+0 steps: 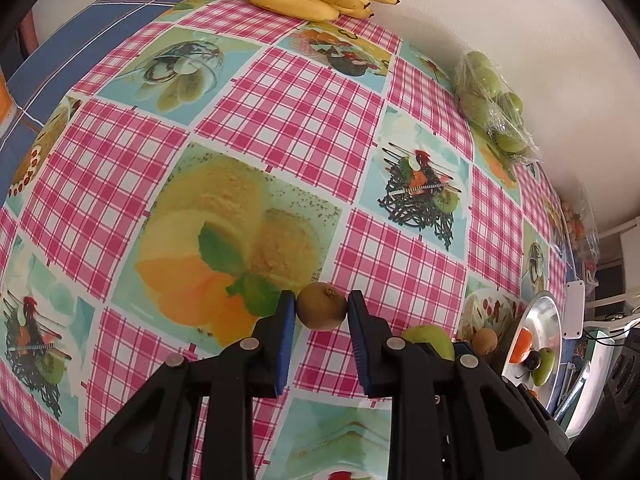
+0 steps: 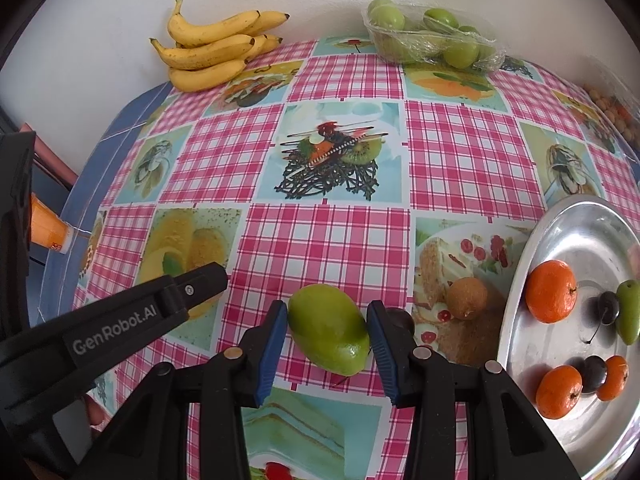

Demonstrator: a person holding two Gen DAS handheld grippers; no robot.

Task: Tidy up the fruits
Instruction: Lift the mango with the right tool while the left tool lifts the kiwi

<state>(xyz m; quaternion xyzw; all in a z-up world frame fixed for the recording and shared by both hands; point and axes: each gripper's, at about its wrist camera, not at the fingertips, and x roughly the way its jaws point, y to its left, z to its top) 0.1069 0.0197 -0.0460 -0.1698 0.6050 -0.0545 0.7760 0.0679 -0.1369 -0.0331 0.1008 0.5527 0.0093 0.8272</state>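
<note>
Kiwi (image 1: 322, 307) sits clamped in my left gripper (image 1: 321, 308) on the tablecloth (image 1: 280, 92), ready for lifting; my right gripper (image 2: 328, 334) pinches the green mango (image 2: 328, 334). Both probably go to the steel tray (image 2: 516, 344) on the right, where oranges already lie; a second kiwi (image 2: 466, 298) waits beside it.

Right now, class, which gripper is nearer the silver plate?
Right. The right gripper, jaws around the green mango, sits just beside the plate; the left gripper, holding a kiwi, is farther away.

left gripper (image 1: 322, 312) | black arms, blue jaws, silver rivets | right gripper (image 2: 328, 334) same | "GenRobot.AI" lettering
</note>
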